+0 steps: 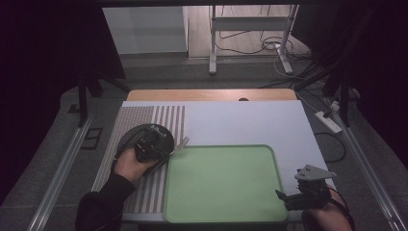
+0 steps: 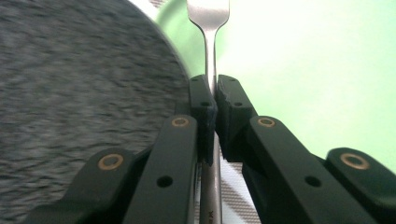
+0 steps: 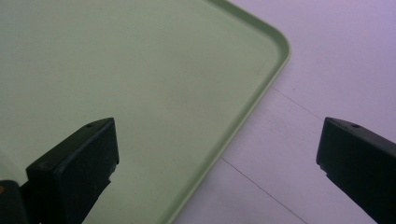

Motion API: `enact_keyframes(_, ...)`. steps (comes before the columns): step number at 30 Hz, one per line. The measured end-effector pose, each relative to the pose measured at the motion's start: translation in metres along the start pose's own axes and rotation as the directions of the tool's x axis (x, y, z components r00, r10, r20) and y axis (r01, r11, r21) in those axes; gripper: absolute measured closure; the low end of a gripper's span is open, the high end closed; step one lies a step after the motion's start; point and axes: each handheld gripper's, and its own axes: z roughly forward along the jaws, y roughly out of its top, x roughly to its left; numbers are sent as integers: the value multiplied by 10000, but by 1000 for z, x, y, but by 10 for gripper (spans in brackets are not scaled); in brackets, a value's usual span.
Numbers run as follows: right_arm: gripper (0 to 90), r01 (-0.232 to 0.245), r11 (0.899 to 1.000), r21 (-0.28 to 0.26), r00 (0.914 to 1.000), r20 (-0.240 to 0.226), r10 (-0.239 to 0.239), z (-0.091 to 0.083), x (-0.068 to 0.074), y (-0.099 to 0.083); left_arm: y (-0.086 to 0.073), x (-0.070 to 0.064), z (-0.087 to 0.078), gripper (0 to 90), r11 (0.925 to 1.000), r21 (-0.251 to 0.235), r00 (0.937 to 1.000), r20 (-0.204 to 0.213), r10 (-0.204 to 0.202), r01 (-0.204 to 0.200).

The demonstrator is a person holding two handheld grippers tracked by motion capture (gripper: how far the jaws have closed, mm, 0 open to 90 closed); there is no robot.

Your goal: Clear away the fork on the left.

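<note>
Left gripper point(image 2: 215, 100) pinches the fork point(image 2: 208, 28) at nine o'clock, tines over the tray point(image 1: 269, 159) rim by the dark plate point(image 2: 70, 93); right gripper point(image 3: 217, 158) gapes. Thin handle could swivel, I reckon.

Striped mat point(image 1: 144, 144), power strip point(image 1: 328, 121) beyond table

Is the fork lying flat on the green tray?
No, the left gripper has its fingers shut on the fork, by the dark plate.
</note>
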Motion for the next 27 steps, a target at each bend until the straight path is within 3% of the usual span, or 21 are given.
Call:
enact_keyframes(12, 0, 119, 9999, 10, 9999, -17, -119, 0, 1, 0, -4, -42, 12, 848, 9997, 248, 10000, 24, -53, 53)
enact_keyframes(20, 0, 178, 9998, 63, 9998, -20, -178, 0, 1, 0, 5, -71, 26, 848, 9994, 336, 9996, 271, -119, 110)
enact_keyframes(27, 0, 243, 9997, 83, 9997, -33, -243, 1, 2, 0, 12, -88, 41, 848, 9983, 582, 9992, 403, -74, 51)
